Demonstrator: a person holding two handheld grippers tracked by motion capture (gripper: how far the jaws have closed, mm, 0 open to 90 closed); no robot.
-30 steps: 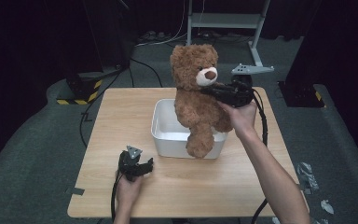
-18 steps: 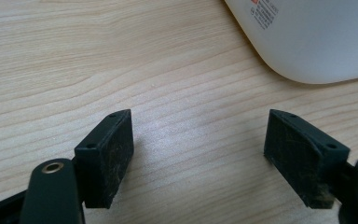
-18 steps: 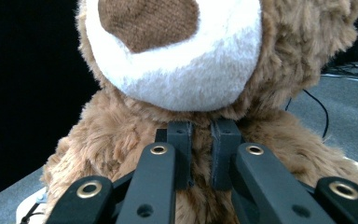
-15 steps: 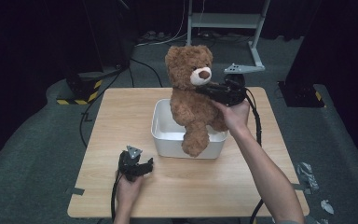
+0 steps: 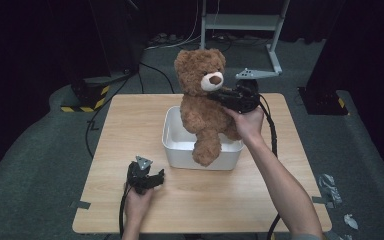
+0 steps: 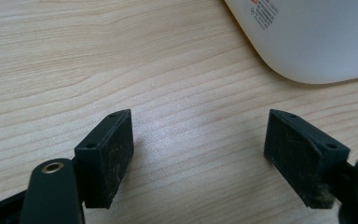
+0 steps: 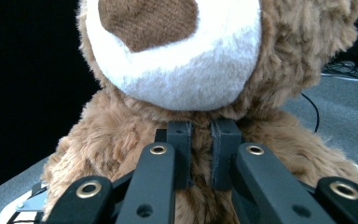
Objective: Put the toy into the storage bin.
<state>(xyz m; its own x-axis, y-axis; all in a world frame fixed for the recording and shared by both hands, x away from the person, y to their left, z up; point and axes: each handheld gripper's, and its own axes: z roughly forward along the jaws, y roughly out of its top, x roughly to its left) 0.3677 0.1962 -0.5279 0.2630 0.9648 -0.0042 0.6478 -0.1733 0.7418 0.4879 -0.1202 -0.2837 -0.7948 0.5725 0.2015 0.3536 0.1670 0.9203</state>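
Observation:
A brown teddy bear (image 5: 201, 95) with a white muzzle hangs upright over a white plastic bin (image 5: 176, 149) in the middle of the table, one leg dangling over the bin's front rim. My right gripper (image 5: 218, 97) is shut on the fur of the bear's chest just under its muzzle; in the right gripper view the jaws pinch the teddy bear (image 7: 121, 135) at the right gripper (image 7: 200, 133). My left gripper (image 5: 152, 179) rests low on the table, in front of the bin's left corner, open with nothing between its fingers (image 6: 105, 154). The bin (image 6: 307, 37) shows at the upper right there.
The wooden table (image 5: 290, 200) has bare board around the bin. Beyond its far edge stand a grey metal frame (image 5: 240, 22), cables on the floor and a yellow-black striped base (image 5: 82, 102). Crumpled scraps (image 5: 330, 185) lie on the floor at right.
The right gripper has carried the bear leftward and slightly lower over the bin. The left gripper has stayed where it was.

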